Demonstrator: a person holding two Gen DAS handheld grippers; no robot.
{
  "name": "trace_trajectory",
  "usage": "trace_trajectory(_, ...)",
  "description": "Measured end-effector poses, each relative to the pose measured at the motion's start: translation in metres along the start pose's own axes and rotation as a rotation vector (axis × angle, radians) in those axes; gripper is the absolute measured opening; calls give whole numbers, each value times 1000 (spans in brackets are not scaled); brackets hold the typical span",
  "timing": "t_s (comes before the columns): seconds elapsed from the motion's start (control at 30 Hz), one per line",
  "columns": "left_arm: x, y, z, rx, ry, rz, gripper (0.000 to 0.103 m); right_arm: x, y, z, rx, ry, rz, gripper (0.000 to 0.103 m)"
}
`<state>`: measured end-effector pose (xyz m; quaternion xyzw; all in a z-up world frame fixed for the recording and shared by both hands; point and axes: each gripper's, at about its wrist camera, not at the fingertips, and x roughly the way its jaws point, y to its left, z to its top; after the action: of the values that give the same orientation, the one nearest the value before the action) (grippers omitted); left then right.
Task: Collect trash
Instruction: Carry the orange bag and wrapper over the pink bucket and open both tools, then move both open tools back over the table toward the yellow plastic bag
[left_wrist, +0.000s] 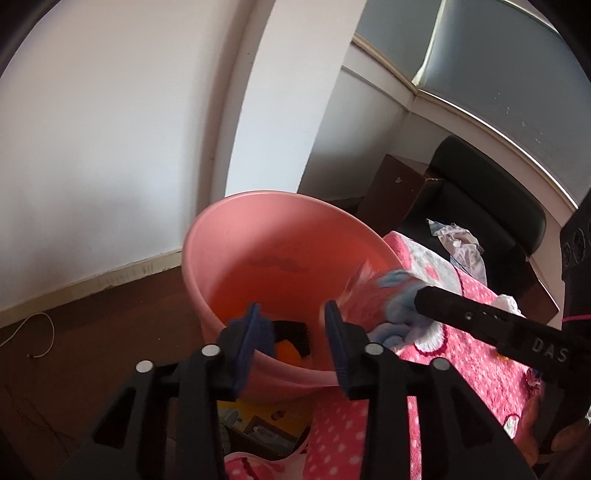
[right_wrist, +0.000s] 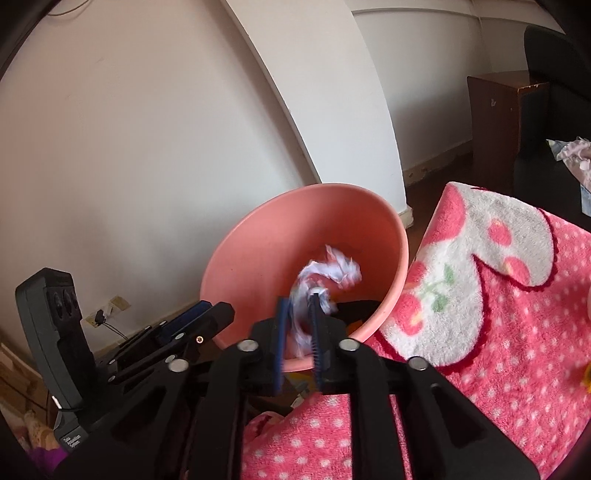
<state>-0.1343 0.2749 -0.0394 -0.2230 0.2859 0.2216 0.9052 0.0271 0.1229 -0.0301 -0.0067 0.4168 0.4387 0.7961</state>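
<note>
White letters "DAS" show on the right gripper's (left_wrist: 400, 295) black arm. The left gripper (left_wrist: 293, 325) hangs over the near rim of the pink bucket (left_wrist: 229, 236), jaws apart, nothing between them. The right gripper's jaws stand slightly apart over the bucket, a crumpled, blurred wad of paper (right_wrist: 325, 277) between them; whether they still pinch it is unclear. A pink dotted blanket (right_wrist: 517, 332) lies just beside the bucket.

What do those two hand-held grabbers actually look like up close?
Both are black plastic tools. The left gripper has two angular fingers lined with ribbed blue pads and dotted with round silver studs. The right gripper is built the same way, and from the side its body carries white lettering, partly readable as DAS. In the right wrist view, a dark block with two round lenses rides on the left tool.
</note>
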Motion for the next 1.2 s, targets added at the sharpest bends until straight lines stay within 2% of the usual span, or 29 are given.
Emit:
trace_trajectory(0.03, 0, 2, 0, -5, 0, -2, 36, -2, 0, 0, -1, -6, 2, 26)
trace_trajectory(0.07, 0, 3, 1, -13, 2, -6, 36, -3, 0, 0, -2, -9, 2, 26)
trace_trajectory(0.4, -17, -13, 2, 12, -13, -32, 36, -51, -16, -5, 16, -88, -47, 27)
trace_trajectory(0.8, -30, -87, -10, 135, 20, -126, 36, -120, -57, -47, 124, -147, -125, 27)
trace_trajectory(1.07, -33, -131, -31, 212, 63, -176, 36, -171, -95, -91, 196, -185, -233, 27)
trace_trajectory(1.2, -30, -157, -42, 265, 87, -200, 40, -194, -115, -110, 238, -212, -275, 27)
